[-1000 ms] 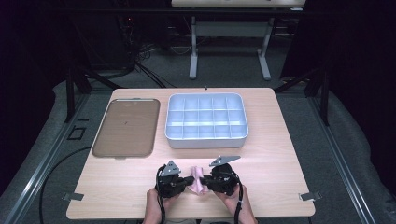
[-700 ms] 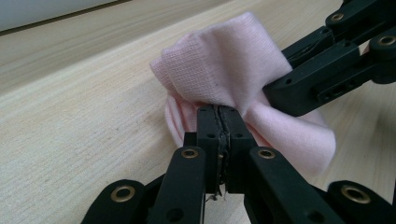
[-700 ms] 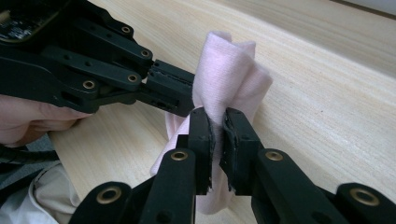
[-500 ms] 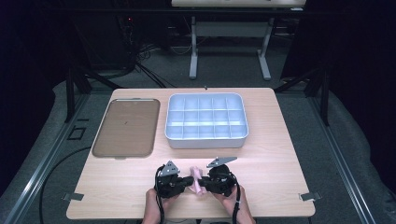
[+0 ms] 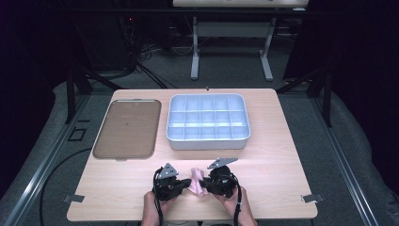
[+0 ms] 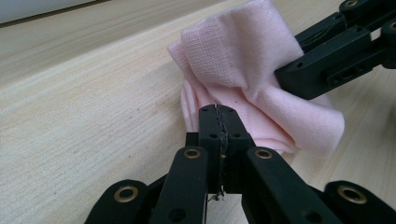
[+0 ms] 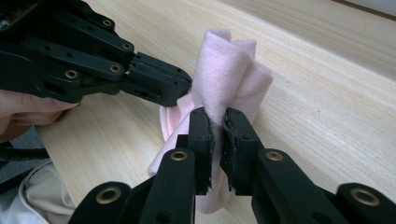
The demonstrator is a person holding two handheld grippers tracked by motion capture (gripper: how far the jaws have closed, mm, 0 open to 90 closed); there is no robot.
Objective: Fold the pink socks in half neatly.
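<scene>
- High view: a pink cloth (image 5: 196, 181) lies at the table's (image 5: 282, 160) 6 o'clock edge, between the left gripper (image 5: 187, 182) and right gripper (image 5: 203, 181); the brown tray (image 5: 126, 128) sits at 10 o'clock and the white compartment box (image 5: 207, 121) at 12.
- Left gripper view: its jaws, which have just been closing, meet on a thin fold of cloth (image 6: 243, 70).
- Right gripper view: its jaws pinch a bunched fold of cloth (image 7: 229, 70) — the weave is visible here.

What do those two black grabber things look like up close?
Both are black. The left gripper and the right gripper each have two flat fingers on jointed bars with brass-coloured rivets. Each carries a grey three-cornered plate on top, and a black cable trails back along the forearm.
</scene>
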